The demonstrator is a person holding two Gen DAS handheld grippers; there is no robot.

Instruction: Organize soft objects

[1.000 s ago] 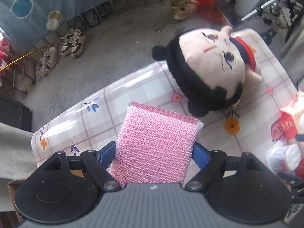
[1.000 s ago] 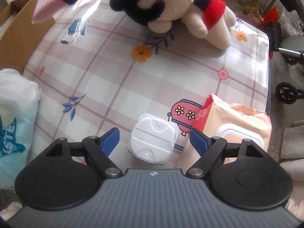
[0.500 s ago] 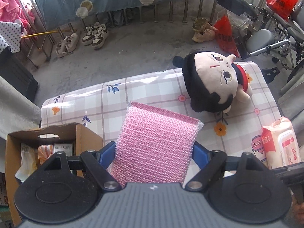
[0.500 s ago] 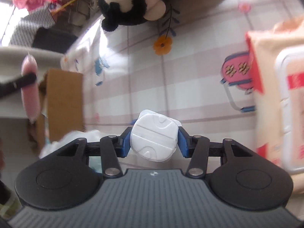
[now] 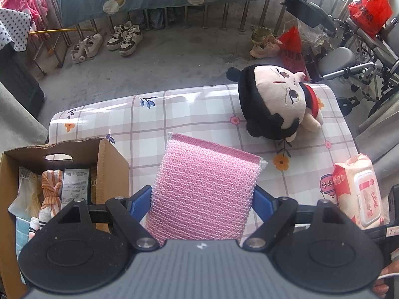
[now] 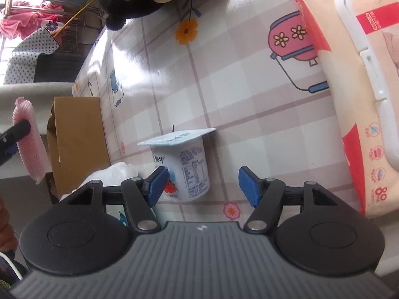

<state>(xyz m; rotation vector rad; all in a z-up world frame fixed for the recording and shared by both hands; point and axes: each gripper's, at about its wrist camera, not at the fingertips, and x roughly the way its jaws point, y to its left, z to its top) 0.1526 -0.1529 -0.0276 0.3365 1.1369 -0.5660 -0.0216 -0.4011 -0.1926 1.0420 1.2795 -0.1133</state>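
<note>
My left gripper [image 5: 203,199] is shut on a pink mesh sponge [image 5: 204,189] and holds it high above the table, right of an open cardboard box [image 5: 109,164]. The sponge also shows in the right wrist view [image 6: 27,147]. My right gripper [image 6: 203,186] is open just above the table. A white yogurt cup [image 6: 184,164] stands on the table between its fingers, close to the left finger. A plush doll [image 5: 274,104] lies at the far right of the table. A wipes pack [image 5: 359,189] lies at the right edge and also shows in the right wrist view [image 6: 349,99].
The box [image 6: 74,139] holds cloths and packets [image 5: 49,186]. The table has a checked floral cloth [image 5: 194,114]. A white plastic bag [image 6: 112,174] lies beside the box. Shoes [image 5: 124,37], a wheelchair [image 5: 354,57] and a railing stand on the floor beyond.
My right gripper has opened and let go of the yogurt cup, which now stands on the table. My left gripper has drawn back and up with the sponge, so the box is in view.
</note>
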